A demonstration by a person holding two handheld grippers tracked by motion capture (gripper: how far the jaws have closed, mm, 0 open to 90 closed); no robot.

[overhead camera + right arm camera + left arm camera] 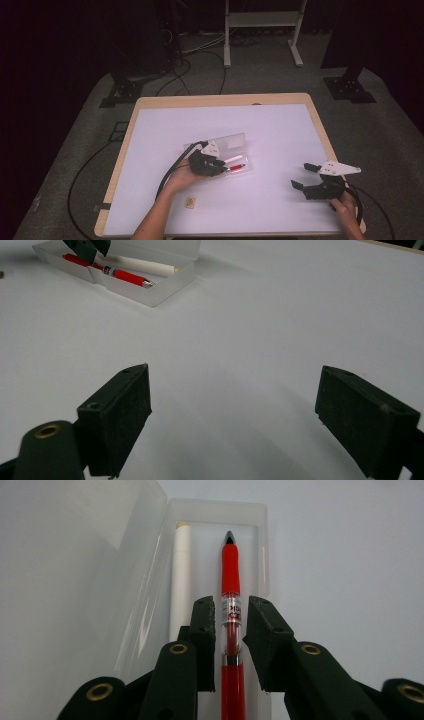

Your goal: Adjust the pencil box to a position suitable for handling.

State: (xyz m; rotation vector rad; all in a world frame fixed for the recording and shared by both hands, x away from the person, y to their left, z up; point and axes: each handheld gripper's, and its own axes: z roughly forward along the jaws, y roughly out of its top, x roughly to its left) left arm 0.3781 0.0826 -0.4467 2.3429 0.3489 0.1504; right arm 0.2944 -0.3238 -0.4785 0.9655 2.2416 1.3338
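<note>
Your left gripper (pixel 231 630) sits low over the open clear case (pixel 250 515), its jaws straddling the red pen (pixel 230 570) that lies in the tray. The jaws stand narrow, one on each side of the pen's clear middle band; the left pad (pixel 205 625) lies close against the barrel and a slim gap shows on the other side, so the pen is not clamped and rests on the case floor. Beside it, toward the hinge, lies a white pen (pixel 181 580), parallel to the red one and just beside it. The lid (pixel 100 570) is folded flat on the table on that same side. From above, the case (pixel 247 167) lies near the middle of the white table (pixel 280 125), with your left gripper (pixel 218 167) over its near end. Your right gripper (pixel 305 176) is well apart, near the right edge, jaws wide and holding nothing. In its own view the pads (pixel 120 415) frame bare table, with the case (pixel 165 290) far off. A small tan object (pixel 189 202) lies near the front edge.
</note>
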